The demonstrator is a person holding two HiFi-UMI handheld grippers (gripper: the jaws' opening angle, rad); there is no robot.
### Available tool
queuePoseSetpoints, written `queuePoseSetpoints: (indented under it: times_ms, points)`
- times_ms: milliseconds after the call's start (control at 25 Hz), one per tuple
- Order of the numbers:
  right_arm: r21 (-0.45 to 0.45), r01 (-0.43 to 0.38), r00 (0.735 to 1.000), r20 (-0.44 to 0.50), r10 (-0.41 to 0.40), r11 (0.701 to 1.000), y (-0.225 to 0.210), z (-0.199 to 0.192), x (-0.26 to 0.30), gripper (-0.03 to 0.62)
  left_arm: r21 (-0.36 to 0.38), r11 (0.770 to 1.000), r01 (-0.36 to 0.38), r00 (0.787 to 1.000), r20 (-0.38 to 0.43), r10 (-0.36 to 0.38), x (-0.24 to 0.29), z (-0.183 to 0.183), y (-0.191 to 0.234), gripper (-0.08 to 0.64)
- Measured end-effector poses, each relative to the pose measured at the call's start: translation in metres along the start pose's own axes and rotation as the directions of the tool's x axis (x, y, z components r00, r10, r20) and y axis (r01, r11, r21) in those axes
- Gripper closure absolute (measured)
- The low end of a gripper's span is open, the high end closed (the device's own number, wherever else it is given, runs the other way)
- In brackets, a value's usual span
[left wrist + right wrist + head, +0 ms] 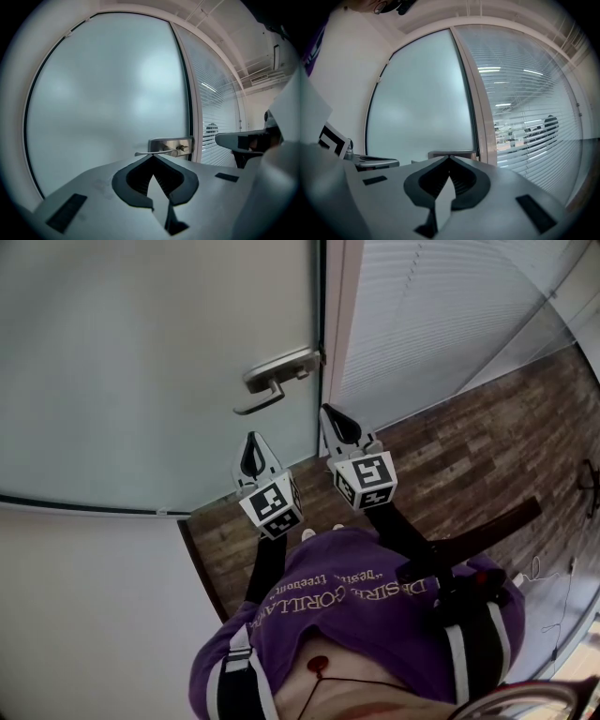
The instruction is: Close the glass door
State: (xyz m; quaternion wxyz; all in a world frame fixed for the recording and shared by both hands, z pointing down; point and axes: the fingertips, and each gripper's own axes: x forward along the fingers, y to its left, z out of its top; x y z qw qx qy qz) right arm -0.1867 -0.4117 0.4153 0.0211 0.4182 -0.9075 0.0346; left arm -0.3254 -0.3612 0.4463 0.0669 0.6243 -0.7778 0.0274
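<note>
- Left gripper [152,156]: jaws pressed together, nothing pinched. It is held about level, aimed at the door; its tips are seen just under the handle in its own view.
- Right gripper [449,157]: jaws also pressed together and empty. It is held just beside the left one and aimed at the door edge by the frame.
- In the head view, both grippers [252,442] [328,415] are seen short of the door, below the handle; no contact is visible.
- Door [141,362]: frosted glass with a dark edge strip, its edge lined up along the white frame [339,324]. It looks shut.
- Handle [272,381]: a silver lever on a plate, mounted at the door's frame-side edge.
- Blinds [441,315]: a slatted glass panel is seen right of the frame.
- Floor [469,456]: dark wood planks.
- Wall [84,615]: plain white, left of the door.
</note>
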Motion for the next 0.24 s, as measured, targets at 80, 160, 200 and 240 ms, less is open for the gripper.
queuePoseSetpoints:
  times_ms: [80, 160, 200, 240]
  points:
    - [0.000, 0.000, 1.000, -0.001, 0.000, 1.000, -0.0013, 0.0002, 0.0011, 0.603, 0.001, 1.000, -0.001, 1.000, 0.000, 0.001, 0.0015, 0.0005, -0.0006, 0.560]
    - [0.000, 0.000, 1.000, -0.001, 0.000, 1.000, -0.0023, 0.0011, 0.0023, 0.603, 0.002, 1.000, -0.001, 1.000, -0.001, 0.001, 0.0028, 0.0018, -0.0011, 0.560]
    - [0.000, 0.001, 1.000, -0.001, -0.001, 1.000, -0.0028, 0.0016, 0.0029, 0.603, 0.003, 1.000, -0.001, 1.000, -0.001, 0.001, 0.0035, 0.0025, -0.0013, 0.560]
    - [0.001, 0.001, 1.000, -0.001, -0.001, 1.000, -0.0033, 0.0021, 0.0035, 0.603, 0.004, 1.000, -0.001, 1.000, -0.001, 0.001, 0.0043, 0.0031, -0.0016, 0.560]
